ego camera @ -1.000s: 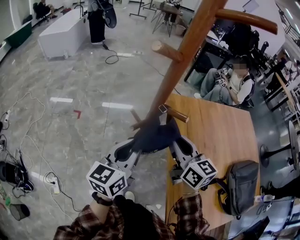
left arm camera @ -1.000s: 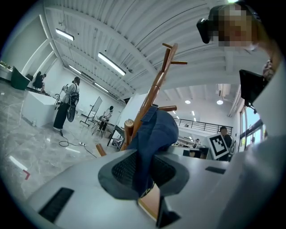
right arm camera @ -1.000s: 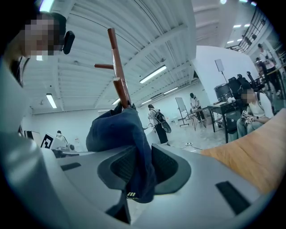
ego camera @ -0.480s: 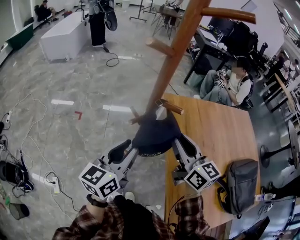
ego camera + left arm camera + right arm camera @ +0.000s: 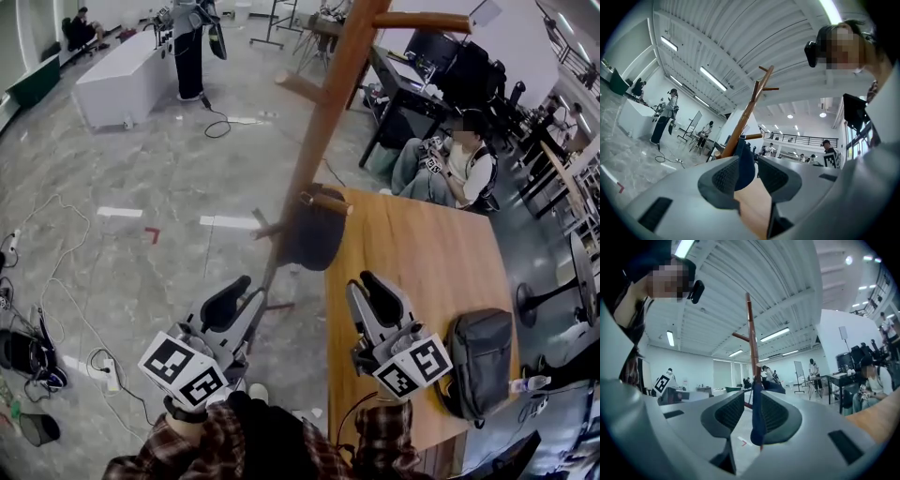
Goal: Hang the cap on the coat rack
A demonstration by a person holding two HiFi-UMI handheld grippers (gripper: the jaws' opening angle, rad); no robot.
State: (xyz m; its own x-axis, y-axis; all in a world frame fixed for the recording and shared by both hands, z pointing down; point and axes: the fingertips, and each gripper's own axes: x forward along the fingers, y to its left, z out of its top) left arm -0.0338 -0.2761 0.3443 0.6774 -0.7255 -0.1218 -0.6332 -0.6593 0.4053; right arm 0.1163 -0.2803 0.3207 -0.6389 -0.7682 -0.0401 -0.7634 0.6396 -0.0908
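The cap (image 5: 314,239) hangs on a low peg (image 5: 328,202) of the coat rack (image 5: 323,122), on the far side of your hands. Your left gripper (image 5: 239,295) and right gripper (image 5: 368,292) both gape wide, holding nothing. Draw them straight back toward you, clear of the brim, so it isn't knocked off.

Your head camera looks steeply down onto the floor (image 5: 141,169) and tabletop (image 5: 431,272). The cameras on your left claw (image 5: 740,176) and right claw (image 5: 751,416) sit close behind the jaws, facing upward. All three share the coat rack (image 5: 323,131) and cap (image 5: 314,239).

Left gripper (image 5: 239,302), right gripper (image 5: 370,291): jaws apart
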